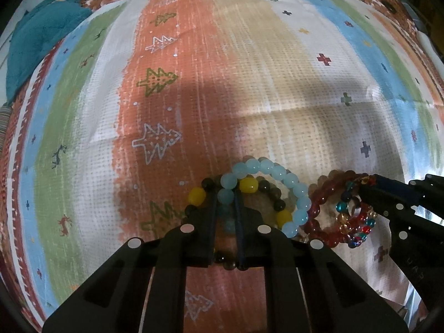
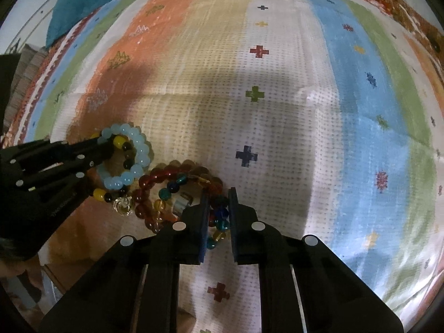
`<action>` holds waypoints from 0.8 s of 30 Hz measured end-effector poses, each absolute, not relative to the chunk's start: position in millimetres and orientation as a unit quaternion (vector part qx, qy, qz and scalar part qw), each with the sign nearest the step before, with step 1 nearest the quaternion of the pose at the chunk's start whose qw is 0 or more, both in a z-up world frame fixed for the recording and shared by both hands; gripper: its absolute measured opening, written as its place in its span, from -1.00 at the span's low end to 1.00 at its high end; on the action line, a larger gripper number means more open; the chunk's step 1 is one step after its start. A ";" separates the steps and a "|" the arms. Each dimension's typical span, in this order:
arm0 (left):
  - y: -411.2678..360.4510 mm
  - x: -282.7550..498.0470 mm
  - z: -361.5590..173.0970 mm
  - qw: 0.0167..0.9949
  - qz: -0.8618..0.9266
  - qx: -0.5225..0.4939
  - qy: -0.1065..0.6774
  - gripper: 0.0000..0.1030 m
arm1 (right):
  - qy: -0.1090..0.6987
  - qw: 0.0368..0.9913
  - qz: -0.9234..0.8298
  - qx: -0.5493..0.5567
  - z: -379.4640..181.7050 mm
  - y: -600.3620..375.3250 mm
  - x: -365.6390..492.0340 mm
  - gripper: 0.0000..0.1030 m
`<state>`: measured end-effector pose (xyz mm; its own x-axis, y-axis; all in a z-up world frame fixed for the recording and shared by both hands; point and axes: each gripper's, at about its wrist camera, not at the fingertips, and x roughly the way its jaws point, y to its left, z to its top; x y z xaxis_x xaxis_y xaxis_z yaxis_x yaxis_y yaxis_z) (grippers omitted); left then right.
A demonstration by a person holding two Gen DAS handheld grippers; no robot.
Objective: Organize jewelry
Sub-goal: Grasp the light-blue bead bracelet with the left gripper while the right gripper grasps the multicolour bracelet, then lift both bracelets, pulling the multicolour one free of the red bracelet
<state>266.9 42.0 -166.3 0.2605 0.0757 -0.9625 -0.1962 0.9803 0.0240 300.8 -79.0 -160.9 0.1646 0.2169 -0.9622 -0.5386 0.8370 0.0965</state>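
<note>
Several bead bracelets lie bunched on the striped cloth [image 1: 249, 69]. My left gripper [image 1: 225, 194] is shut on the light blue bead bracelet [image 1: 280, 174], which overlaps a yellow and black bead bracelet [image 1: 248, 185]. It also shows in the right wrist view [image 2: 106, 141], with the light blue bracelet [image 2: 138, 149]. My right gripper [image 2: 217, 194] is shut on the red and multicolour bead bracelets [image 2: 219, 216]; a dark red amber bracelet [image 2: 155, 177] loops beside them. In the left wrist view the right gripper [image 1: 366, 181] touches the red bracelet [image 1: 319, 208].
A teal cloth [image 1: 36, 36] lies bunched at the far left corner, also in the right wrist view [image 2: 83, 0]. The striped cloth [image 2: 277, 83] with cross and tree patterns spreads ahead. A glass charm [image 2: 123, 205] sits near the yellow beads.
</note>
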 end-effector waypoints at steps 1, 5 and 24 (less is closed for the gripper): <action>41.9 265.8 -165.7 0.792 0.087 -0.050 0.602 -0.79 | 0.595 0.752 0.250 -0.135 -159.9 -79.6 300.4 -0.73; 42.8 263.0 -163.6 0.792 0.086 -0.050 0.602 -0.79 | 0.592 0.753 0.246 -0.149 -155.6 -81.0 295.0 -0.73; 42.5 264.7 -166.4 0.790 0.086 -0.046 0.605 -0.78 | 0.592 0.754 0.238 -0.157 -153.5 -85.0 288.9 -0.75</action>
